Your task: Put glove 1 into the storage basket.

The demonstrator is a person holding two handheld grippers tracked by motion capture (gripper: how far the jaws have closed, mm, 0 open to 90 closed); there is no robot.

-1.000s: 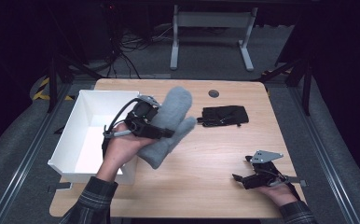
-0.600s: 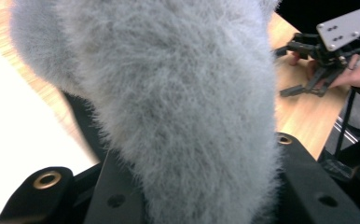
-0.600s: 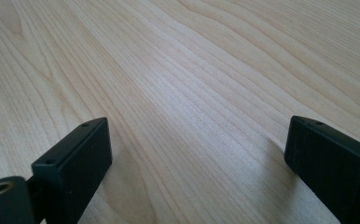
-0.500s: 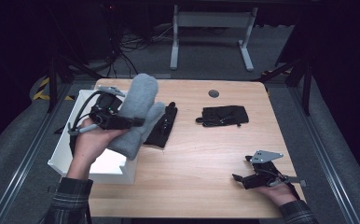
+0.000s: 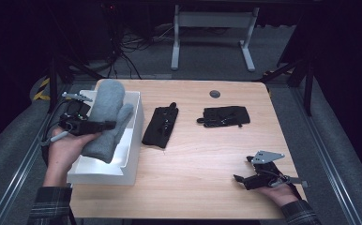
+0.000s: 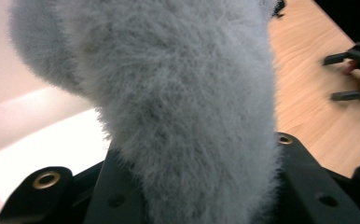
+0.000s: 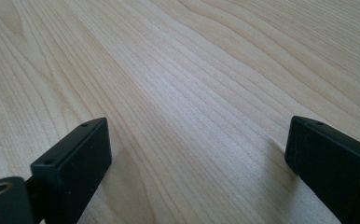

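A fluffy grey mitten (image 5: 106, 119) hangs over the white box (image 5: 134, 140) at the table's left, and my left gripper (image 5: 105, 125) is shut on it. In the left gripper view the grey mitten (image 6: 183, 107) is clamped between my two black jaws, with the box's white inside behind it. Two black gloves lie on the wood: one (image 5: 160, 126) just right of the box, one (image 5: 225, 116) farther right. My right gripper (image 5: 243, 179) rests open near the front right edge; in the right gripper view its fingers (image 7: 75, 163) stand wide apart over bare wood.
The wooden table (image 5: 202, 187) has a dark round grommet (image 5: 214, 93) near its far edge. A white desk frame (image 5: 212, 33) stands on the floor beyond. Cables lie on the floor at the back left. Dark rails run along both sides of the table.
My left gripper has carried the grey mitten leftward from the table's middle to above the white box. A black glove that lay under it now shows. The right gripper has stayed still.
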